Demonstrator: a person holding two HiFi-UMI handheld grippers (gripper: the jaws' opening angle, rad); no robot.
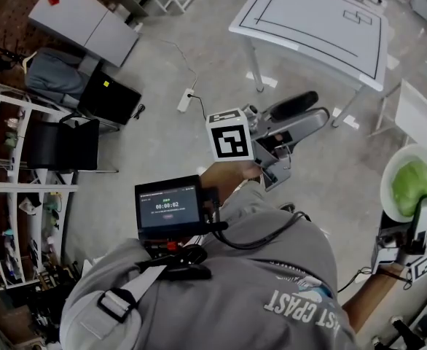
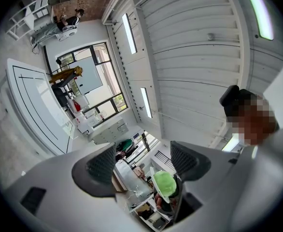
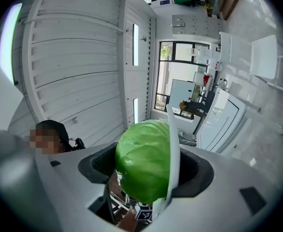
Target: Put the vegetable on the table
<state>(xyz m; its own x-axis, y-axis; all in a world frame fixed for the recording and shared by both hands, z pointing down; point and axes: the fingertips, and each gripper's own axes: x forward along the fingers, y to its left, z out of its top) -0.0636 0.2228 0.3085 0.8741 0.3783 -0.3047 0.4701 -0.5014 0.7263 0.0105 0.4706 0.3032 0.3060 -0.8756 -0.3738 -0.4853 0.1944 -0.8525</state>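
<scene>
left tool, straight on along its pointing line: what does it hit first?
Looks free: the open, empty left tool points slightly up into open room, only white panelled ceiling far ahead. Depth unclear.

A lab or test workshop: a white table (image 1: 323, 20) marked with black lines stands on a bare pale floor (image 1: 155, 148). Cluttered shelves (image 1: 9, 188) line one side, a power strip (image 1: 185, 99) lies loose, and strip lights (image 2: 128, 33) run overhead.
</scene>
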